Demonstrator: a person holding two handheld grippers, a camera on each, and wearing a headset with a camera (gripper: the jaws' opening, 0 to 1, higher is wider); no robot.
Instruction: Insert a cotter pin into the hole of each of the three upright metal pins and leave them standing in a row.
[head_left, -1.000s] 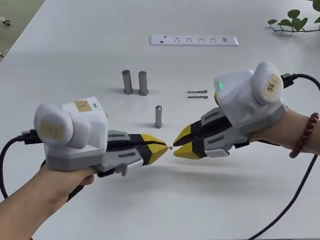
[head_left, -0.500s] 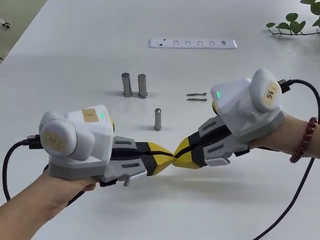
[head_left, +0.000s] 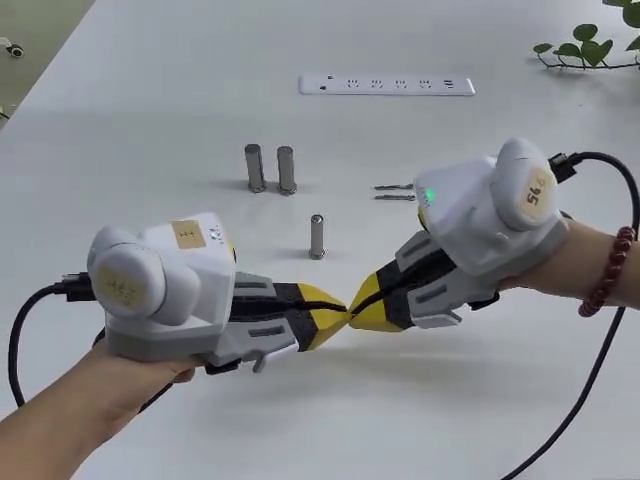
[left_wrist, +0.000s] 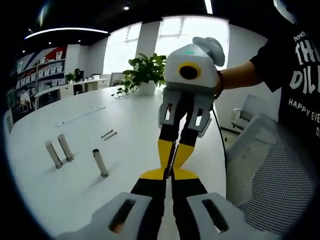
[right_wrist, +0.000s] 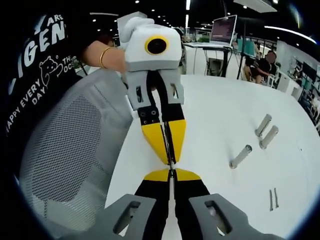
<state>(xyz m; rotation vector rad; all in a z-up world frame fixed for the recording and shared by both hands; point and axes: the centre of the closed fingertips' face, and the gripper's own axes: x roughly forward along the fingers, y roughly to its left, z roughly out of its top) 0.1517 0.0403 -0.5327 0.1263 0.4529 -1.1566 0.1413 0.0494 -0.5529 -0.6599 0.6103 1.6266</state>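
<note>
This is an open-plan office. In the left gripper view, a long white table (left_wrist: 75, 165) runs back toward tall bright windows (left_wrist: 120, 50), with a potted plant (left_wrist: 145, 75) at its far end. Shelves (left_wrist: 40, 80) stand at the upper left under a strip light (left_wrist: 65, 31), and a grey mesh office chair (left_wrist: 265, 170) sits at the lower right. In the right gripper view, an open laptop (right_wrist: 223, 31) rests on a desk at the upper right. Seated people (right_wrist: 260, 65) work beyond it, under small ceiling lights (right_wrist: 187, 5). In the head view, a white power strip (head_left: 386, 86) lies on the table near the top centre.
</note>
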